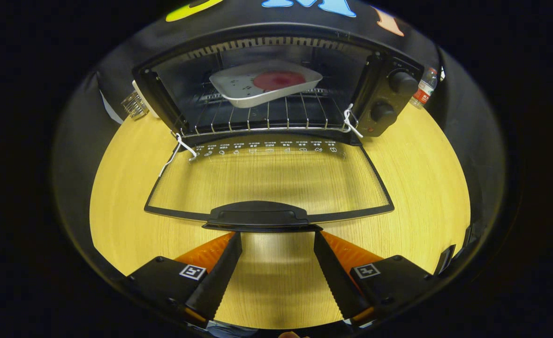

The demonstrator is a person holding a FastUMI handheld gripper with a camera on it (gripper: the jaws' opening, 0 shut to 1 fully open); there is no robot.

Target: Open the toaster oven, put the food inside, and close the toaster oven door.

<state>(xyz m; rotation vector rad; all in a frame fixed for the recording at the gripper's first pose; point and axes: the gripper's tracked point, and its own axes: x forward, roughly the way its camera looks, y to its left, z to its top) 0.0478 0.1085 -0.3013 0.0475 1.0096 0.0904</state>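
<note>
On the oven rack [267,117], white tray [264,82] of food (long axis crosswise), door [269,183] dropped flat, tongs [277,234] apart, empty.

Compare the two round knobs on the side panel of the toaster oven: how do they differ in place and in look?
The upper knob sits near the panel's top; the lower knob sits below it, nearer the table. The upper knob looks somewhat larger than the lower knob. Both are dark, round, and on the toaster oven beside its open door. The gripper is open, at the door handle.
</note>
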